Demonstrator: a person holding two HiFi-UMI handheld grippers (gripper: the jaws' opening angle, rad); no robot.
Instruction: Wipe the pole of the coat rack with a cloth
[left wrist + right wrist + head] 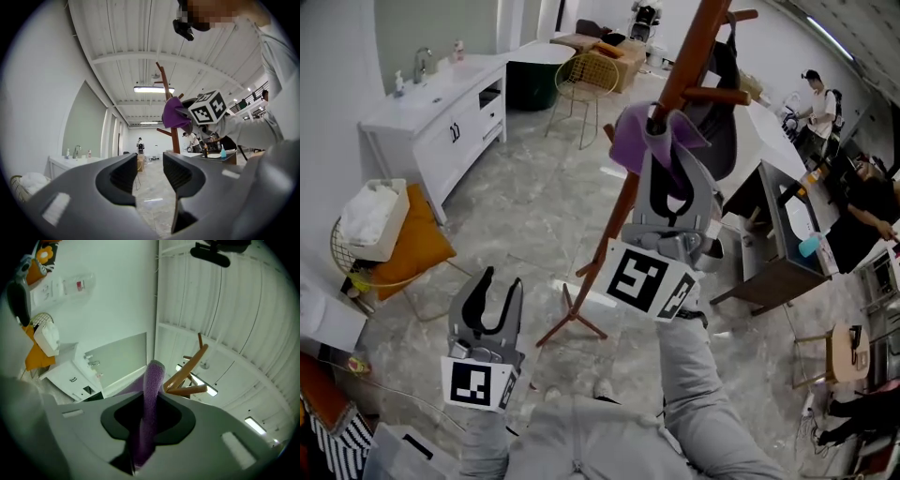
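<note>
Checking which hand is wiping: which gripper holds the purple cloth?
The right gripper: its jaws are shut on the purple cloth up at the coat rack pole. The left gripper hangs low, jaws apart and empty.

The coat rack pole (623,208) rises from the middle of the floor, with the cloth (628,139) against it high up, pinched between the jaws of the right gripper (662,127). The left gripper (500,286) hangs lower, left of the rack's feet and apart from them. A sink counter (441,108) runs along the left wall, a chair (581,80) stands behind the rack, and a desk (776,234) sits to its right.
</note>
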